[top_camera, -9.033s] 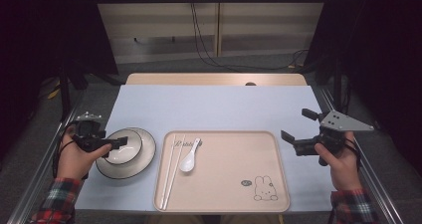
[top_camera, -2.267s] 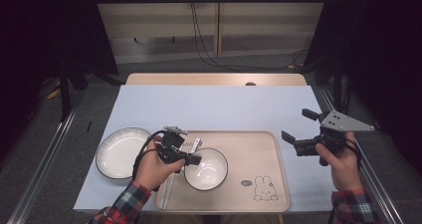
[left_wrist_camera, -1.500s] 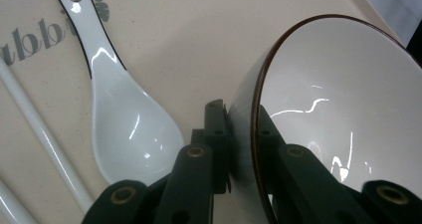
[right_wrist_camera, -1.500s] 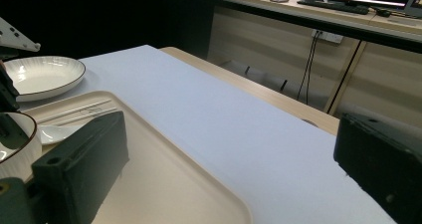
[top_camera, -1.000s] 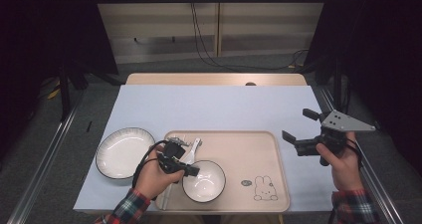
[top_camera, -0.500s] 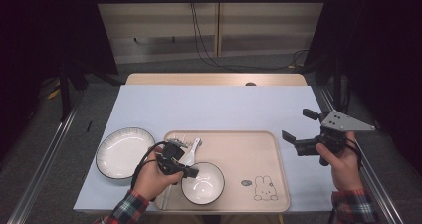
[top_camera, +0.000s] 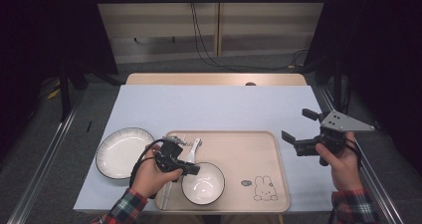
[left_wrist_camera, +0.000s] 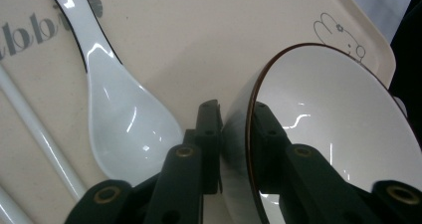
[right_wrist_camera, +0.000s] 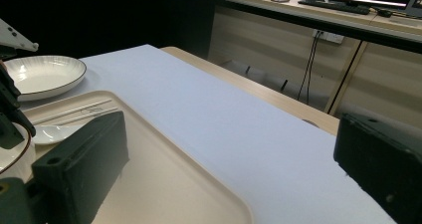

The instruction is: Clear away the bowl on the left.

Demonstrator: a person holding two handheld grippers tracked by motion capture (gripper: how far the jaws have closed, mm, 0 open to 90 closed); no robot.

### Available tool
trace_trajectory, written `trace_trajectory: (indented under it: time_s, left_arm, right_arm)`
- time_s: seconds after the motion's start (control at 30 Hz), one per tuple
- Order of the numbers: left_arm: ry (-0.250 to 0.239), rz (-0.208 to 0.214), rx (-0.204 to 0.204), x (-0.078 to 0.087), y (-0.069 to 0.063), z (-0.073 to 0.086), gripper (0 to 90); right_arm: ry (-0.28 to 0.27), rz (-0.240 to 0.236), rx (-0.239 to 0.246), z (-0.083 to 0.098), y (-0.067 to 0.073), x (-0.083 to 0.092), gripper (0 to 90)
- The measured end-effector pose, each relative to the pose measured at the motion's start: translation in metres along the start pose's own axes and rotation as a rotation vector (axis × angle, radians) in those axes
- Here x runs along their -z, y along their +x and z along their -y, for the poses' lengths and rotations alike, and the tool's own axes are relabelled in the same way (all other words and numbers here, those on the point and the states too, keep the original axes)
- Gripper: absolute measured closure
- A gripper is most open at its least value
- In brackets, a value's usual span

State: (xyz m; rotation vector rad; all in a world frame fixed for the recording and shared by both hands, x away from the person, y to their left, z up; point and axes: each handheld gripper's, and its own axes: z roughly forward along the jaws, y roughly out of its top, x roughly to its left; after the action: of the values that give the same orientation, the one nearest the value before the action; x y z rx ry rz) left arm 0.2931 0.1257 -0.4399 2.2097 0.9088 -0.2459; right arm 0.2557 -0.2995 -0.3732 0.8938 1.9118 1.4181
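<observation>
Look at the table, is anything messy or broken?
Nothing stands out. The bowl, spoon and chopsticks lie neatly on the tray, the plate sits beside it, and nothing looks spilled or cracked.

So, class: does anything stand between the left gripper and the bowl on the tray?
Nothing does. The left gripper straddles the rim of the bowl, one jaw outside, one inside. Its jaws have just been opening and look barely off the wall. The spoon lies beside it on the tray.
</observation>
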Motion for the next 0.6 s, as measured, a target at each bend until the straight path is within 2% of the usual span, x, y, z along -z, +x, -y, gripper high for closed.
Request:
trace_trajectory:
  time_s: [0.1, 0.23, 0.27, 0.3, 0.4, 0.43, 0.6]
  left_arm:
    - [-0.014, -0.01, -0.004, 0.003, 0.001, -0.002, 70.6]
    - [-0.023, -0.021, -0.001, 0.008, 0.003, -0.004, 57.8]
    - [-0.058, -0.012, 0.021, 0.01, 0.004, -0.004, 54.5]
    - [-0.067, -0.022, 0.022, 0.012, 0.004, -0.005, 52.0]
    - [-0.095, -0.017, 0.026, 0.016, 0.006, -0.007, 45.5]
    - [-0.119, -0.039, 0.031, 0.021, 0.007, -0.008, 42.0]
    - [-0.165, -0.059, 0.033, 0.03, 0.012, -0.01, 33.7]
  right_arm:
    - [0.001, -0.003, 0.0, 0.0, 0.0, 0.0, 0.4]
    - [0.001, -0.001, 0.0, 0.0, 0.0, 0.001, 0.4]
    - [0.0, 0.0, 0.001, 0.0, -0.001, 0.001, 0.4]
    - [-0.001, 0.001, -0.002, 0.0, 0.0, 0.001, 0.4]
    - [-0.001, 0.002, -0.003, 0.0, 0.0, 0.001, 0.4]
    - [0.0, 0.0, 0.0, 0.0, -0.001, 0.001, 0.4]
    - [0.0, -0.001, 0.002, 0.0, 0.0, 0.0, 0.4]
